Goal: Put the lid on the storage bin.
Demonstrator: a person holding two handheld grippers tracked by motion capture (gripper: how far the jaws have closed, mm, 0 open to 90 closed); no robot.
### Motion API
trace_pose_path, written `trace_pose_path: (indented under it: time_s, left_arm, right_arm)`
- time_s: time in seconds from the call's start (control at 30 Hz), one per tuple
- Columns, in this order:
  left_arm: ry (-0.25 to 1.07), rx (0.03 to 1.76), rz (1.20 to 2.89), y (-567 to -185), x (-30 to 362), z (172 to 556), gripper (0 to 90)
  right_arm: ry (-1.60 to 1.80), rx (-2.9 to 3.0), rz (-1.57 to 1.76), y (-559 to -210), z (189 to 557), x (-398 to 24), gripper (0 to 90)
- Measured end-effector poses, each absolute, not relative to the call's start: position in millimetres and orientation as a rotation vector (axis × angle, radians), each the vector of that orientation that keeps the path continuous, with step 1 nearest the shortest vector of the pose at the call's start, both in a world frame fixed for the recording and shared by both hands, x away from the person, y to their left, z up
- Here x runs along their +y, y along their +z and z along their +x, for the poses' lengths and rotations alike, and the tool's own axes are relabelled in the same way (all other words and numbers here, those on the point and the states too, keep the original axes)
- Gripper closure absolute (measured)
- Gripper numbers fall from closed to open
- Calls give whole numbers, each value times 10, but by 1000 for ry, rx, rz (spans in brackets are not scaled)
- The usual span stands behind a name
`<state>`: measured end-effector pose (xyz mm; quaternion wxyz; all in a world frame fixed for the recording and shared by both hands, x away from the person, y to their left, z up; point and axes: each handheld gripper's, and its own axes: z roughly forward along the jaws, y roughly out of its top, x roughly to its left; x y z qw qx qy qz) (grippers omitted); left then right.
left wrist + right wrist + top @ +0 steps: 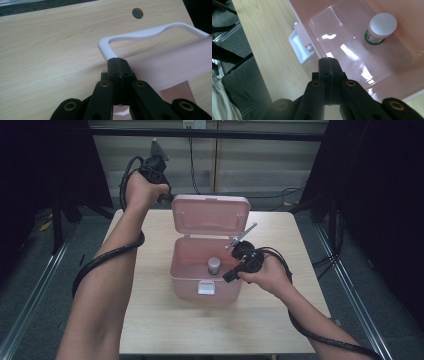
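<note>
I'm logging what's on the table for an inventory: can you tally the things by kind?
Pink storage box, lid open: 1
Small bottle with white cap, standing inside the box: 1
Hand-held tongs, left and right, both shut: 2
Total: 4

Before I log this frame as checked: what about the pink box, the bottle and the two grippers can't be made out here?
- Bottle: label print too small and blurred in the right gripper view; in the high view the box wall cuts off its base.
- Left gripper: closed fingers meet the white handle; whether they pinch it, their own tips hide.
- Right gripper: contact with the box rim unclear.
- Latch: state unreadable.
</note>
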<state>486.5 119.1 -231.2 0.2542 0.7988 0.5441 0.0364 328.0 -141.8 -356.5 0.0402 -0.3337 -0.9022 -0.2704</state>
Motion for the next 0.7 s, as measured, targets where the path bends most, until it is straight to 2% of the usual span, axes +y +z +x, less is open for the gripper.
trace_pose_path:
  time_s: [0.37,0.7]
  left_arm:
    - [190,1459,2120,-2091,1104,4956,897]
    - [109,1421,2145,-2144,963,4915,900]
  right_arm:
    - [-803,-2770,-1001,-3579,3284,-1346,900]
    - [-841,-2766,-1051,-3528,3316,-1465,900]
